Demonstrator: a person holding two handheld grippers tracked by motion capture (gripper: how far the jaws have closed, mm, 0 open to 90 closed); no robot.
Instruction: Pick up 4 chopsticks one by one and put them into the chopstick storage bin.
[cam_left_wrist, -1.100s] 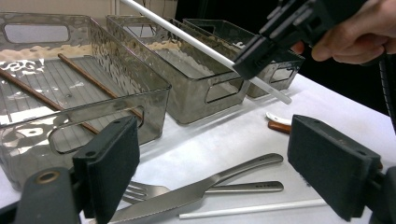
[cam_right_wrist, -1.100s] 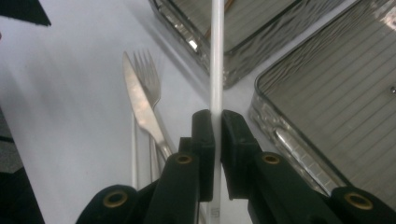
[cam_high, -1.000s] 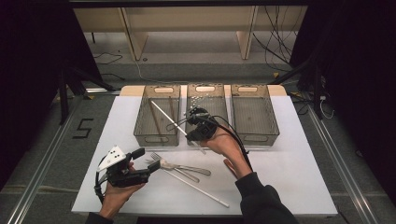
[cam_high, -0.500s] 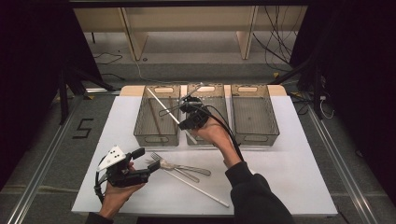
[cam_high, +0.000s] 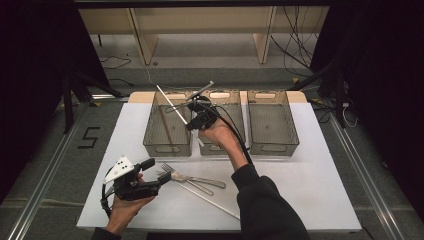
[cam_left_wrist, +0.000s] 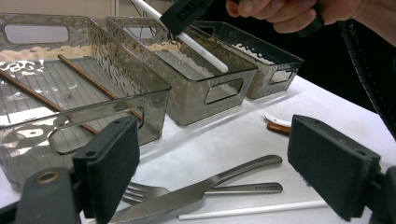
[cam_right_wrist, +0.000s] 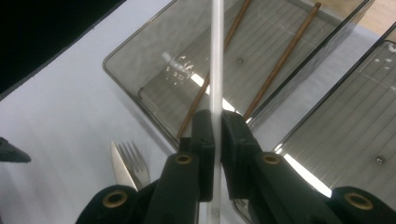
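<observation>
My right gripper (cam_high: 193, 121) is shut on a white chopstick (cam_high: 172, 102) and holds it in the air, slanting over the left bin (cam_high: 150, 142) and the middle bin (cam_high: 235, 145). In the right gripper view, the jaws (cam_right_wrist: 217, 135) clamp the white chopstick (cam_right_wrist: 216, 70) above the left bin (cam_right_wrist: 140, 79), where two brown chopsticks (cam_right_wrist: 280, 60) lie. My left gripper (cam_high: 151, 176) rests open at the front left, next to a fork (cam_high: 192, 179) and a knife (cam_high: 167, 176). Its own view shows open pads (cam_left_wrist: 112, 163) on either side of the fork (cam_left_wrist: 243, 189) and knife (cam_left_wrist: 205, 184).
A third bin (cam_high: 272, 145) stands at the right of the row. A second white chopstick (cam_high: 207, 199) lies on the white table (cam_high: 310, 185) near the cutlery. A white-and-brown utensil end (cam_left_wrist: 280, 123) lies behind the knife. The table's edges drop to a dark floor.
My right gripper has carried the white chopstick away from the person and a little left, higher over the bins. The left gripper has stayed in place.
</observation>
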